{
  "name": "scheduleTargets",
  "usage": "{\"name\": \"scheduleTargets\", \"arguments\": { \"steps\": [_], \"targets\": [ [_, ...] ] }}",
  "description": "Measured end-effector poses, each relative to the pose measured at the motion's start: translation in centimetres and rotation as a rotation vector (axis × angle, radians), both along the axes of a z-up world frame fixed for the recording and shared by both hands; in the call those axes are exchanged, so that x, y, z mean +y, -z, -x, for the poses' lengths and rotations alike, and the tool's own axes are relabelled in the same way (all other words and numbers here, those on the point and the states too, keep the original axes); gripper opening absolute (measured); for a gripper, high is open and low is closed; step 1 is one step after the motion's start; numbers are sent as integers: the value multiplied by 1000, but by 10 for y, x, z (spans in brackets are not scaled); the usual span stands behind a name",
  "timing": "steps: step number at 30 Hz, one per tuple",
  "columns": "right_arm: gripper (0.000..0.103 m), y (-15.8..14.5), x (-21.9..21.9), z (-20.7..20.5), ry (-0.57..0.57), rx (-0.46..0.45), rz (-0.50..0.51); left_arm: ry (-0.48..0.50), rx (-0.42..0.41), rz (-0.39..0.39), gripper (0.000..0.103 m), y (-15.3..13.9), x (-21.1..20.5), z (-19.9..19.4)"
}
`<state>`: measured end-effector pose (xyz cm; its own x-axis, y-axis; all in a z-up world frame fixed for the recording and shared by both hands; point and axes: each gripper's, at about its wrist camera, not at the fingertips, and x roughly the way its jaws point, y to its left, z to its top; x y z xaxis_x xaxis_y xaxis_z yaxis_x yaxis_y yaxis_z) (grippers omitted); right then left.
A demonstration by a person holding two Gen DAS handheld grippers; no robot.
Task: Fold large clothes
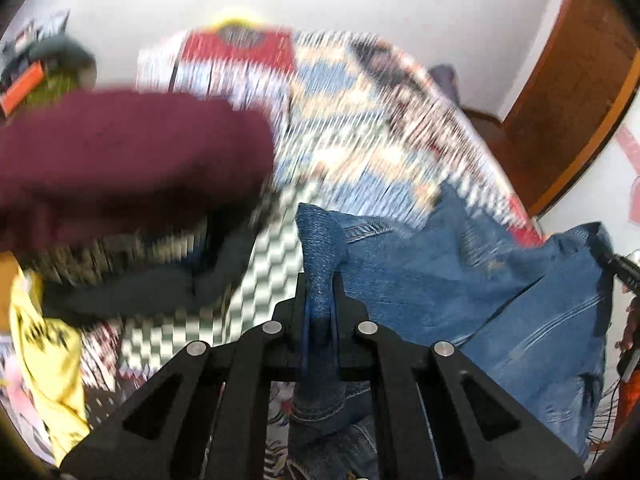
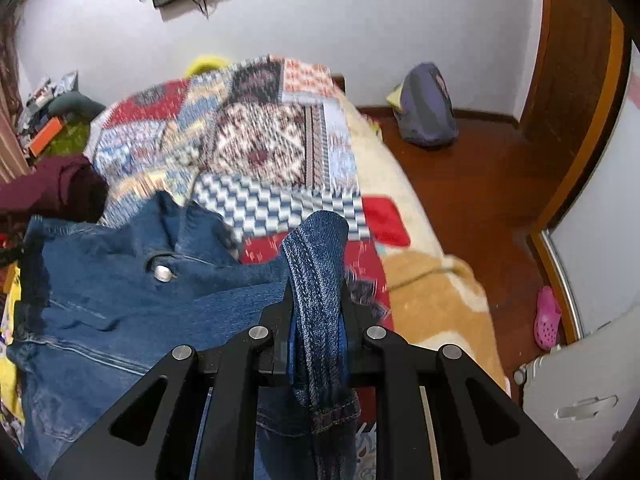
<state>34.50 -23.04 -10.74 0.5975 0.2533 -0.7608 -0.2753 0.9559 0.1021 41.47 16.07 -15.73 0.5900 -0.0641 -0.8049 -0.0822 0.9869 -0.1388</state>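
Note:
A blue denim jacket (image 2: 120, 296) hangs spread between my two grippers above a bed with a patchwork quilt (image 2: 256, 136). My left gripper (image 1: 319, 280) is shut on a folded denim edge of the jacket (image 1: 460, 280). My right gripper (image 2: 316, 284) is shut on another stitched denim edge. A metal button (image 2: 162, 273) shows near the collar. The right gripper's tip shows at the far right of the left wrist view (image 1: 618, 266), holding the far corner.
A maroon garment (image 1: 120, 160) lies on the bed at the left, with a yellow garment (image 1: 44, 360) and a checkered cloth (image 1: 264, 276) nearby. On the wooden floor right of the bed are a grey-purple bag (image 2: 428, 108) and a pink clog (image 2: 546, 318). A white door (image 2: 600, 240) stands at right.

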Motion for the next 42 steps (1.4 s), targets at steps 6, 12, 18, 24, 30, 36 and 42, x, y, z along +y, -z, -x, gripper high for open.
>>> {"name": "scheduleTargets", "arguments": {
  "steps": [6,12,18,24,30,36,42],
  "targets": [
    [13,-28,2,-9,14,-90,-10,56,-110,-98,7,-55,-28,-22],
    [13,-13,11,-43,64,-101,26,53,-100,-174,7,-48,-32,-57],
    [13,21,4,-84,125,-28,44,0,-31,-179,7,-10,-11,-92],
    [14,57,-11,-105,164,52,29,-23,12,-138,8,17,3,-100],
    [18,54,-12,-95,157,24,26,-28,25,-147,8,21,7,-95],
    [29,26,-10,-72,142,-31,97,-13,2,-143,10,1,4,-72],
    [53,-24,-12,-28,132,-138,66,6,-39,-126,23,-29,-6,-31]
  ]
}}
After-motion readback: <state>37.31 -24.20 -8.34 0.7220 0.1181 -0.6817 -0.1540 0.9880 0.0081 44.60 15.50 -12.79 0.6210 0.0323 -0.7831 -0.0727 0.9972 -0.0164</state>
